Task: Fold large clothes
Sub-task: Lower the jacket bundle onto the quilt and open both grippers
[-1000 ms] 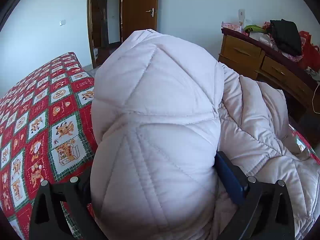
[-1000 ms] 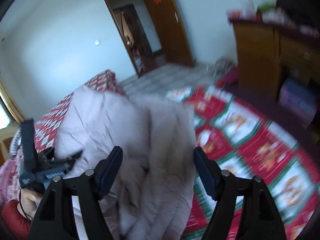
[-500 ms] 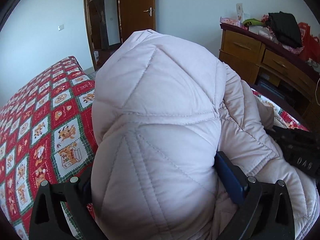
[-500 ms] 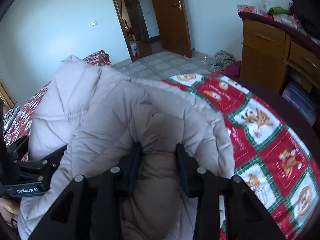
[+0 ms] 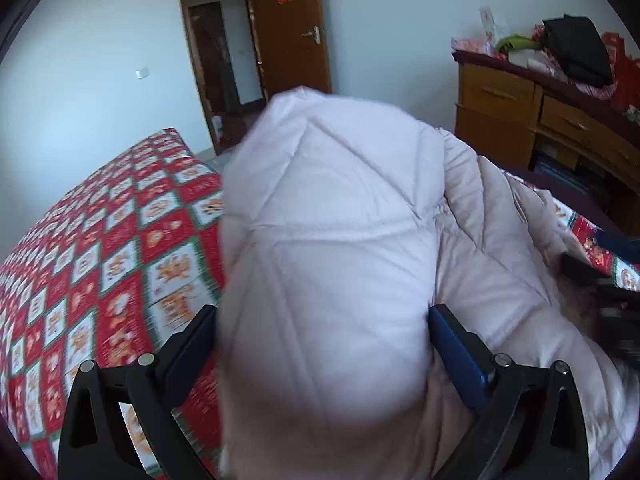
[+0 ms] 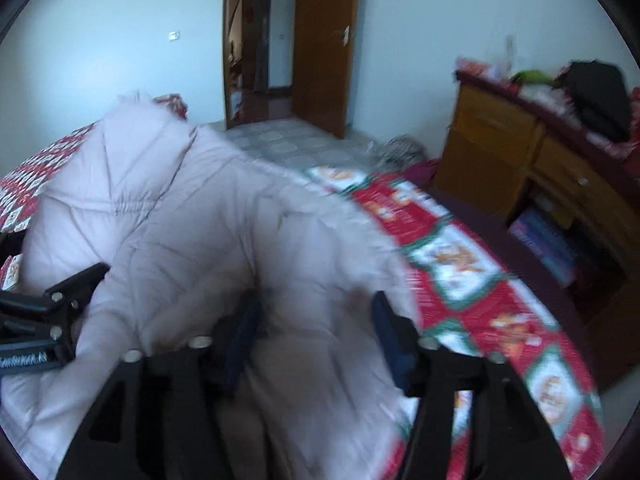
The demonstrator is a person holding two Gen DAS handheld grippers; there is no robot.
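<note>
A pale pink quilted puffer coat lies heaped on the bed with the red and green patterned cover. My left gripper is shut on a thick fold of the coat, which bulges up between its fingers and hides much of the view. In the right wrist view the coat fills the left and middle. My right gripper has a fold of coat between its blue pads, with the jaws wider apart than before. The left gripper also shows in the right wrist view at the left edge.
A wooden dresser with clothes piled on top stands right of the bed, also seen in the right wrist view. An open wooden door and tiled floor lie beyond the bed's far edge. The bed cover runs to the right edge.
My right gripper closed on the coat, and its jaws now stand wider again. The right gripper's view swung right. The left gripper keeps its hold and shifted slightly; both views are blurred by motion.
</note>
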